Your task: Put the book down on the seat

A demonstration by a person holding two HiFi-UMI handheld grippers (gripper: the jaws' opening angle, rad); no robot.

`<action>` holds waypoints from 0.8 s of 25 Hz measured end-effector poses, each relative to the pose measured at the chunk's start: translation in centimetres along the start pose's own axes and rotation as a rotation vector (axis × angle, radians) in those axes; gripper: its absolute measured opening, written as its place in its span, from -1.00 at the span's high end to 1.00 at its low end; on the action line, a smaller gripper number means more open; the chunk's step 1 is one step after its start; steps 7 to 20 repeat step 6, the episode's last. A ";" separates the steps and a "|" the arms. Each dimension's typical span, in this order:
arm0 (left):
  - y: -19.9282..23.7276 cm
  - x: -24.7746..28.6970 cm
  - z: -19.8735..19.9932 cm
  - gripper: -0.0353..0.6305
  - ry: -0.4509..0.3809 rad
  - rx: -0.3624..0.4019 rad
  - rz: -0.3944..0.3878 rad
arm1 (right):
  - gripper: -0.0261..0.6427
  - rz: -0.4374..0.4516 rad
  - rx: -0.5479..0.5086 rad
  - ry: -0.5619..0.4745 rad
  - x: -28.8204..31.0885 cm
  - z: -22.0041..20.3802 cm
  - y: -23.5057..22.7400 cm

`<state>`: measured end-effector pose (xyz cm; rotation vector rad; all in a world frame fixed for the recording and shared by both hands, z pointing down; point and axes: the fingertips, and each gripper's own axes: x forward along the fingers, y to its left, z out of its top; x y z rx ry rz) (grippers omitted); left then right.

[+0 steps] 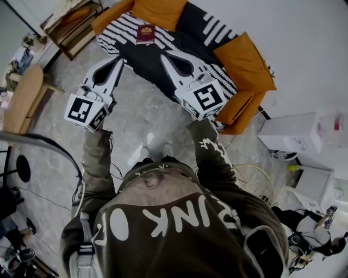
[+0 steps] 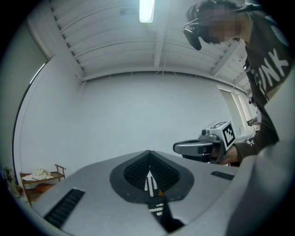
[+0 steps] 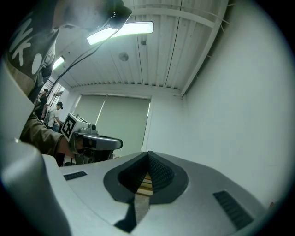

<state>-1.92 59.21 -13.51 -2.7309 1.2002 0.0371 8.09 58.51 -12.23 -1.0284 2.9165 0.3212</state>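
Head view: the maroon book lies flat on the black-and-white striped cover of the seat, close to the orange back cushion and apart from both tools. The left gripper and the right gripper point at the seat's front edge, jaws together, nothing held. Bare grey floor lies open beneath them, with a wooden shelf at the left and a white box at the right. Left gripper view: its jaws are closed and empty before a blank wall, with a ceiling light overhead. Right gripper view: its jaws are likewise closed on nothing, and only here a drawn blind shows.
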 end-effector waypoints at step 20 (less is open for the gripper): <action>-0.7 1.0 -0.6 0.88 0.010 0.003 0.006 | 0.89 0.001 0.005 -0.002 -0.7 -0.9 -0.9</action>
